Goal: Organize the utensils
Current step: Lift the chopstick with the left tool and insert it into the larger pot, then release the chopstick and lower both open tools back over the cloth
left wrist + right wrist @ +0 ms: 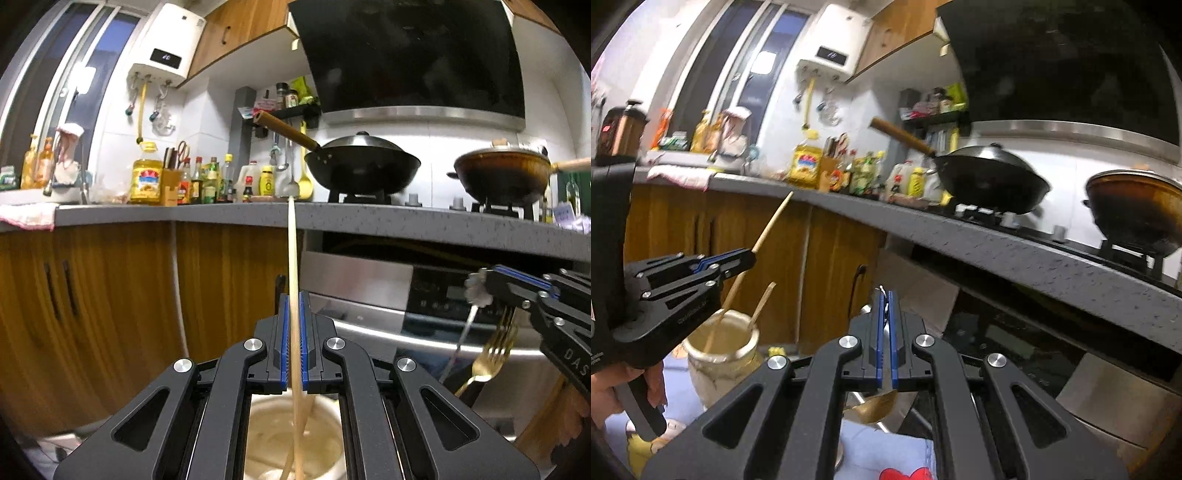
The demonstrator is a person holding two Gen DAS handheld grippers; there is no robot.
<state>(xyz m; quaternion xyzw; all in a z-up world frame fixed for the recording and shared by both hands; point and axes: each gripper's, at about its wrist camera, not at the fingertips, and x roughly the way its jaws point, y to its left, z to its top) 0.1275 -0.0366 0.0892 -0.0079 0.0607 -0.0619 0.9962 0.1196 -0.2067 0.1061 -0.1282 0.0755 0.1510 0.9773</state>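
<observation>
My left gripper is shut on a long wooden chopstick that stands upright, its lower end inside a cream ceramic utensil jar below the fingers. The same jar shows in the right wrist view with the left gripper above it and a second wooden stick leaning in it. My right gripper is shut on thin metal utensils with white decorated tops; a gold spoon bowl hangs below it. In the left wrist view the right gripper holds a gold fork and a silver handle.
A grey countertop runs across, with a black wok, a brown wok, oil and sauce bottles. Wooden cabinet doors and an oven are below. A light blue cloth lies under the jar.
</observation>
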